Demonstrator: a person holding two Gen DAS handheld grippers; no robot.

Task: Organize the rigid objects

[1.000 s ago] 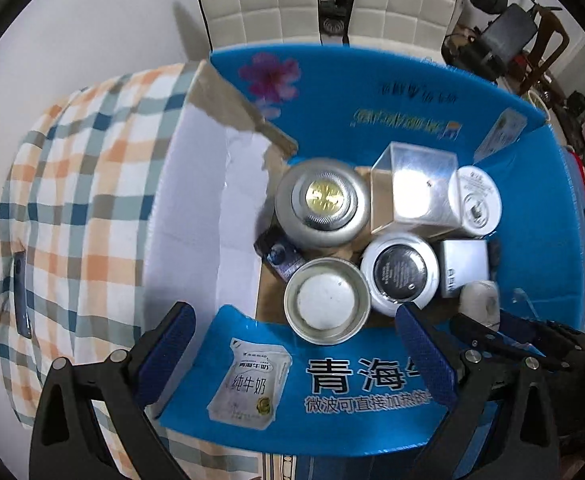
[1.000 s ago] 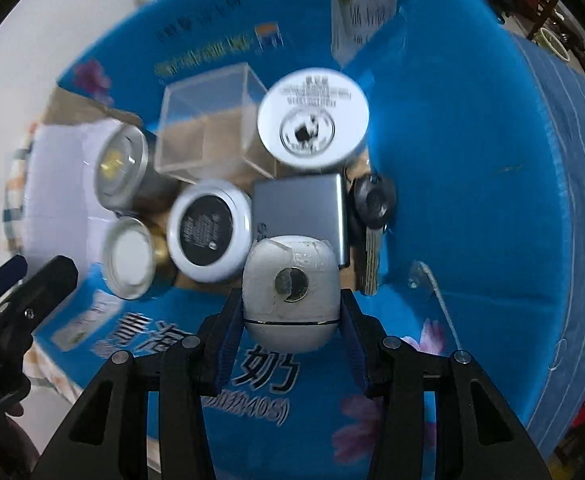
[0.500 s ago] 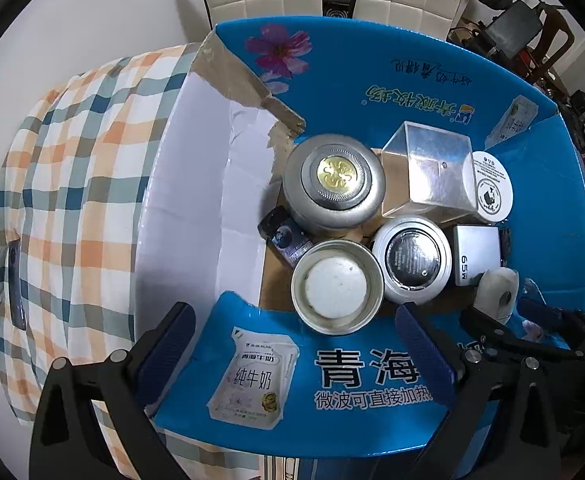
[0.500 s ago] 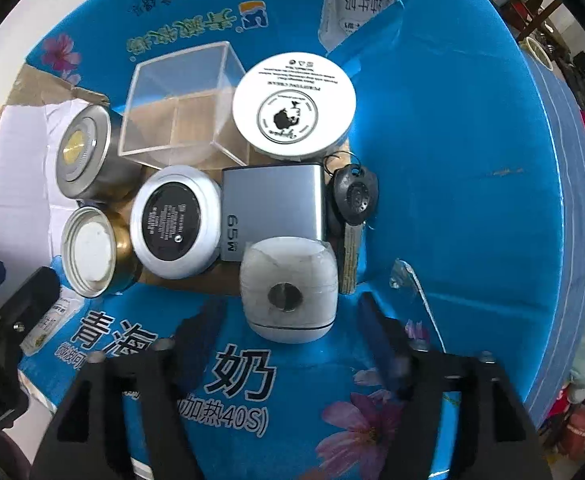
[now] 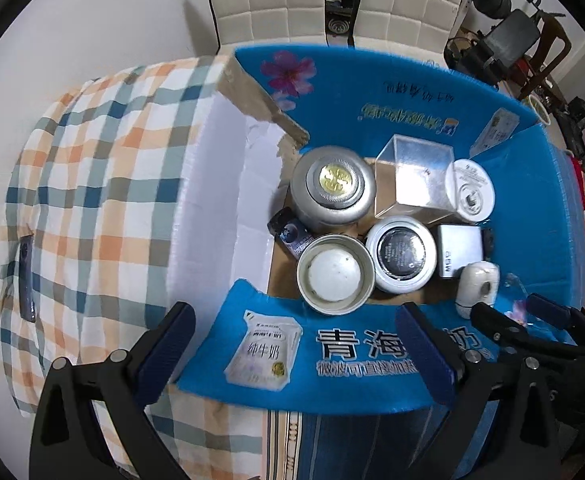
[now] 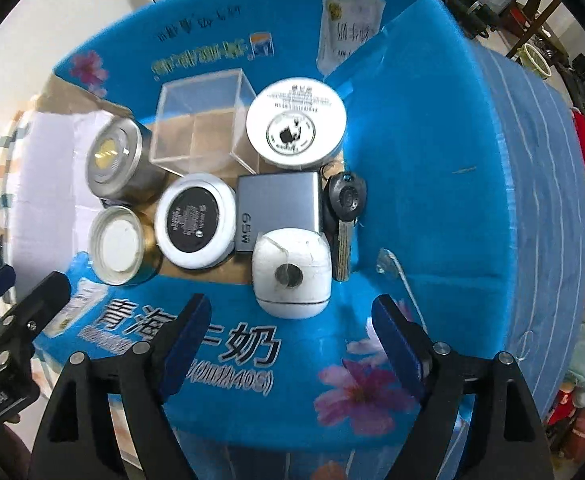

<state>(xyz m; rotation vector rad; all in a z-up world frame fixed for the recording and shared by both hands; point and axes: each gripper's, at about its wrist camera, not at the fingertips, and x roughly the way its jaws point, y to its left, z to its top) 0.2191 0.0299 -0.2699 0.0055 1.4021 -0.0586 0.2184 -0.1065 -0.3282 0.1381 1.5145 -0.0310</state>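
Observation:
A blue cardboard box (image 6: 452, 152) holds several rigid objects. A white rounded gadget (image 6: 291, 278) stands at its near edge, also in the left wrist view (image 5: 477, 286). Beside it lie a grey charger block (image 6: 280, 204), a black car key (image 6: 346, 204), a white-rimmed black tin (image 6: 194, 220), an open round tin (image 6: 118, 244), a silver jar (image 6: 118, 160), a clear cube (image 6: 200, 120) and a white round tin (image 6: 296, 128). My right gripper (image 6: 292, 336) is open and empty, just short of the white gadget. My left gripper (image 5: 292, 344) is open and empty over the box's near flap.
A checked cloth (image 5: 92, 184) covers the surface left of the box, with a dark phone (image 5: 26, 280) on it. The box's white left flap (image 5: 220, 200) lies open. Chairs (image 5: 276, 0) and clutter stand behind.
My right gripper has let go of the white gadget, opened wide and drawn back from it. The gadget now rests in the box. The left gripper has barely moved.

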